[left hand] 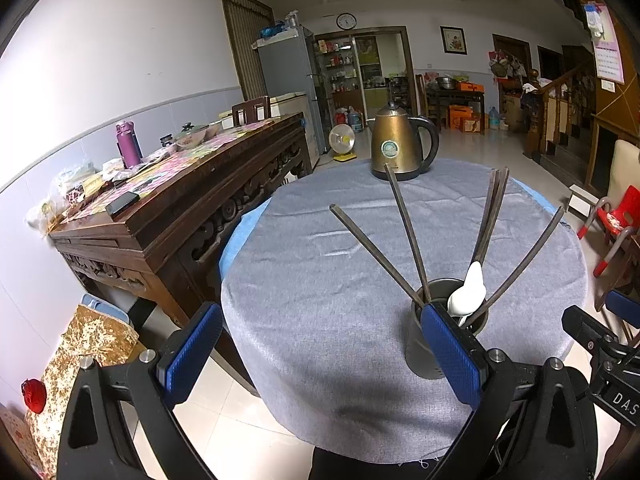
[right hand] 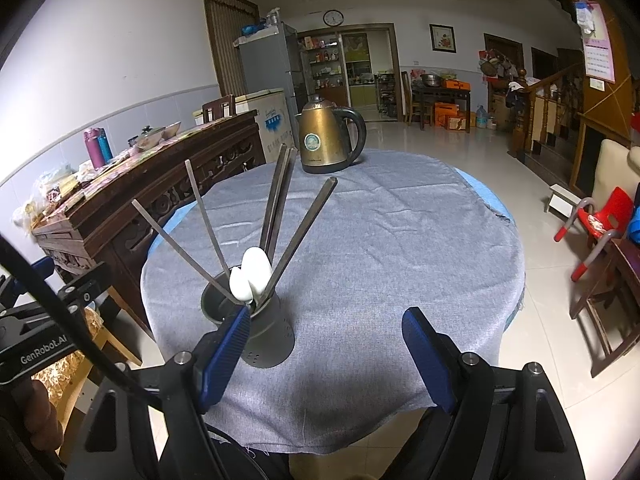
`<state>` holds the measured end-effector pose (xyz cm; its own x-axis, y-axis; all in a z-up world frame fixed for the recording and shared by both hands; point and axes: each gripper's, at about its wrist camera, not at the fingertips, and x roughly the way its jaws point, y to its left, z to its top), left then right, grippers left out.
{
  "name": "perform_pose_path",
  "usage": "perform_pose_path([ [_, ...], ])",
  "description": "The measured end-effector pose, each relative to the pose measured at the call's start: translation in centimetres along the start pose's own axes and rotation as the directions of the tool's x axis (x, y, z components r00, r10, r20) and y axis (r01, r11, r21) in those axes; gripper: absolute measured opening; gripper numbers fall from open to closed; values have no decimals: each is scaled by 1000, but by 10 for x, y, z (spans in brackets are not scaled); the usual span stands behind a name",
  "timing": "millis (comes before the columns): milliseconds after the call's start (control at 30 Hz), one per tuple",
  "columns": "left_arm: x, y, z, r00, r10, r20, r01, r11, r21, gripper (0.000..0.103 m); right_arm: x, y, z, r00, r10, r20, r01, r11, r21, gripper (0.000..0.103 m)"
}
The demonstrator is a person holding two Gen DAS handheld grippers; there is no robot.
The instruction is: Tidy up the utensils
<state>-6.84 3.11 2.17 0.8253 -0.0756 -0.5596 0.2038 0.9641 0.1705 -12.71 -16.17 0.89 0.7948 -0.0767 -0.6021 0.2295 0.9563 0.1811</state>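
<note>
while the chopsticks [left hand: 404, 236] and white spoons [right hand: 252, 274] are already standing fanned in the grey holder [right hand: 266, 336] on the cloth-covered table [right hand: 380, 240], both the left gripper [left hand: 320, 344] and right gripper [right hand: 326, 348] are hanging released, holding nothing; sorting is seemingly finishing, so next is probably backing away.
</note>
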Motion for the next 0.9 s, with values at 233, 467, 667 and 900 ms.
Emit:
perform_pose_path([
  [233,1,2,-2,1000,-1,-2,1,1000,-5,100,2,5,0,1000,1,-5,-1,1000,-14,81],
  [467,1,2,-3,1000,1,0,-1,1000,-6,99,1,12,1,1000,3,1,-3,1000,-27,81],
  [667,1,4,-4,1000,2,3,-2,1000,-11,100,-1,17,3,1000,1,9,0,999,-43,81],
  [900,1,7,-7,1000,-3,0,3,1000,-20,100,0,21,4,1000,-4,11,4,999,-51,81],
])
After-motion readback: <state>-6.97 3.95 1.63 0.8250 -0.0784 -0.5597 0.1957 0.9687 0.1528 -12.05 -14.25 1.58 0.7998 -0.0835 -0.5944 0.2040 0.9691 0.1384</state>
